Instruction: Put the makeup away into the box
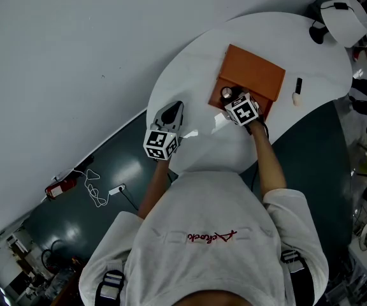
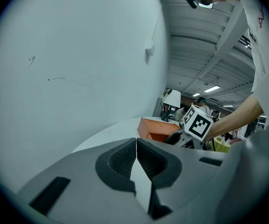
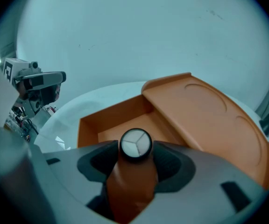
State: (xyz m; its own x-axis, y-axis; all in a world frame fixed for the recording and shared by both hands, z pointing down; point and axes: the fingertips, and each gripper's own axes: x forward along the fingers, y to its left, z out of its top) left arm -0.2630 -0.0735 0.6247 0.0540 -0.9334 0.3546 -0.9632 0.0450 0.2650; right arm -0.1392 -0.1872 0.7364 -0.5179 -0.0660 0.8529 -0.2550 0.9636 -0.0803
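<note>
1. Firstly, nearest the person, the left gripper point(image 2: 135, 160) had its jaws pressed together on nothing. It sat by the near rim of the white table point(image 1: 190, 69), at about 8 o'clock from the box in the head view. It was idle and best kept there, clear of the drop.
2. The right gripper point(image 3: 135, 164) was clenched on a small round jar point(image 3: 135, 144), its pads on the jar's sides just under the black-rimmed cap. The jar hung at the near wall of the orange box point(image 3: 109, 120), before the open compartment.
3. To place it well, the jar probably needed carrying a little toward 12 o'clock, past that wall. It could then be lowered until its base nearly met the floor, and only then the jaws eased apart — let go from height, a round jar would likely roll or tip.
4. The lid point(image 3: 204, 115) covered the box's far part, at 2 o'clock from the jar, so the descent should keep left of its edge.
5. Farther off, at 3 o'clock from the box in the head view, a dark stick point(image 1: 298, 85) and a pale piece point(image 1: 295, 98) lay on the table — probably makeup yet to stow. Setting the jar in a corner would leave them room.
</note>
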